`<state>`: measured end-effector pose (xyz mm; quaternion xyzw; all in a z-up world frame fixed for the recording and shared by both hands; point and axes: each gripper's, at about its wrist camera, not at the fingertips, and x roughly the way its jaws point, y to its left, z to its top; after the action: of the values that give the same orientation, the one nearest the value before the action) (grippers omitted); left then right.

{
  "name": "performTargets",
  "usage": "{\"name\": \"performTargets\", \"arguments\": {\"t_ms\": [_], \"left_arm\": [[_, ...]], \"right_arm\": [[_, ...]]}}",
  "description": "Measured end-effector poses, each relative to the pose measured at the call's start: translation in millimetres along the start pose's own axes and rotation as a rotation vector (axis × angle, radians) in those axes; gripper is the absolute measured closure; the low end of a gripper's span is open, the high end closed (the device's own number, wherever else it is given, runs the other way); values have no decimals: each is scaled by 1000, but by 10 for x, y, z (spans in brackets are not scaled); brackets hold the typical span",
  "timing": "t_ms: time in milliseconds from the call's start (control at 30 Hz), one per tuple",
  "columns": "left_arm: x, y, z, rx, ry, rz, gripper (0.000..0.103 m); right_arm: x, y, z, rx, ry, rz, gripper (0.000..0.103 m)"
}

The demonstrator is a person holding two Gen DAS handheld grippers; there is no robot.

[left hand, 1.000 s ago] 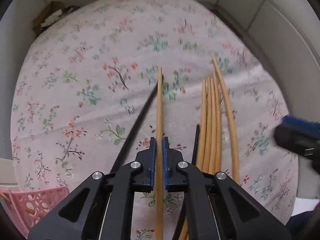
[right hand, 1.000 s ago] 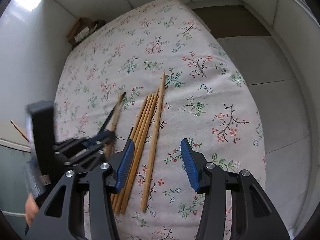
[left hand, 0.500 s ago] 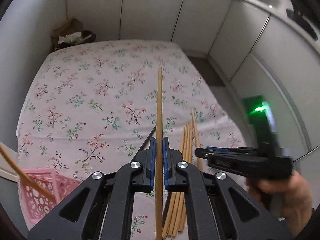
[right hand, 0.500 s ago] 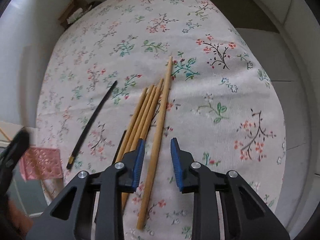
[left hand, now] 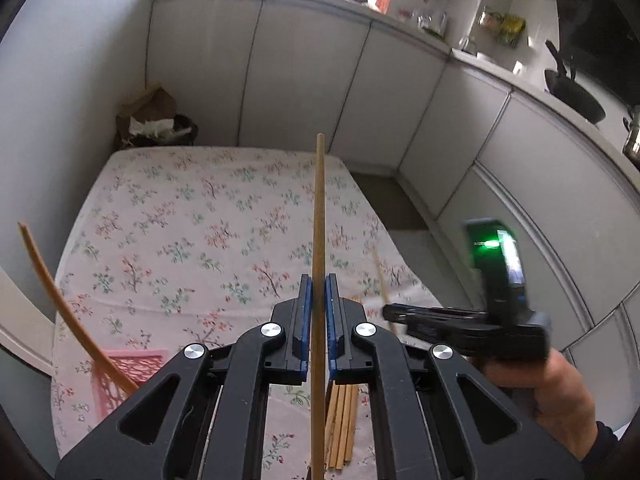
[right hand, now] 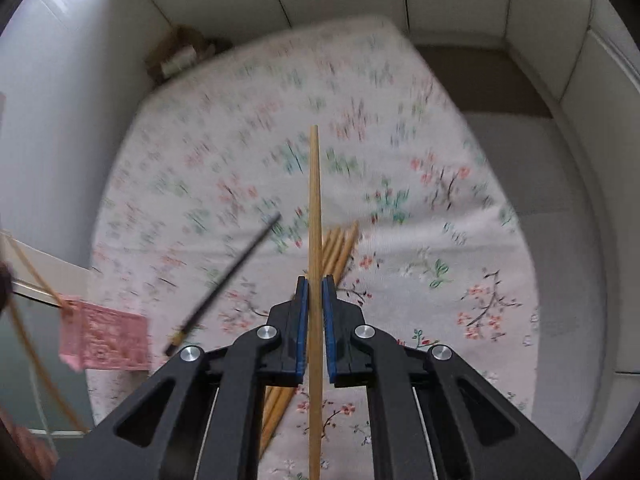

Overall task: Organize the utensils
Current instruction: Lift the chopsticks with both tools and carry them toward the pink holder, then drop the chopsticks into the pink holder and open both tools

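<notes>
My left gripper [left hand: 319,285] is shut on a wooden chopstick [left hand: 320,208], held high above the floral table [left hand: 180,216]. My right gripper [right hand: 315,285] is closing tight on another wooden chopstick [right hand: 315,200], its pads pressing the stick, just above the table. In the left wrist view the right gripper [left hand: 390,313] sits low at the right with a hand [left hand: 560,392] behind it. A bundle of wooden chopsticks [right hand: 340,244] lies on the cloth under it. A black chopstick [right hand: 228,280] lies to the left. The pink basket [left hand: 128,376] holds a chopstick [left hand: 52,292].
White cabinet doors [left hand: 304,80] wall the table's far and right sides. A brown paper bag [left hand: 152,116] stands in the far left corner. The pink basket [right hand: 104,340] hangs at the table's left edge. The worktop above carries kitchen items and a dark pan [left hand: 576,96].
The left gripper rose and tilted up with its chopstick. The right gripper's jaws closed from wide open onto the outermost wooden chopstick and lifted it off the cloth.
</notes>
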<state>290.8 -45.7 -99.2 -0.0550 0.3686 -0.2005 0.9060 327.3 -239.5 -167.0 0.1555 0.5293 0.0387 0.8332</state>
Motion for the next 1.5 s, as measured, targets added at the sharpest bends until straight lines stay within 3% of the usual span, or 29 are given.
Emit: {"name": "performTargets", "arguments": {"t_ms": [267,500,767,1000,1233,1400,1500], "left_arm": [[-273,191,74,-29,-91,-19,97],[-602,580,85,-71,-227,33,97],[-764,1007,-46,-122,-348,102,97],[-694,983,-179,-90,-394,174,97],[-670,1049,-324,-57,-475,250,97],[-618,1054,-386,-33,-454,293,97],[-536,1041,-413,-6,-393,306,97]], "right_arm": [[-491,81,8,-5,-216,158,96],[-854,392,-35,-79,-392,266,96],[-1121,712,-215,-187,-527,384,96],[-1191,912,-314,-217,-593,405,96],[-1144,976,-375,-236,-595,417,96],[-1119,1006,-402,-239,-594,419,96],[-1089,1014,-398,-238,-588,414,96]]}}
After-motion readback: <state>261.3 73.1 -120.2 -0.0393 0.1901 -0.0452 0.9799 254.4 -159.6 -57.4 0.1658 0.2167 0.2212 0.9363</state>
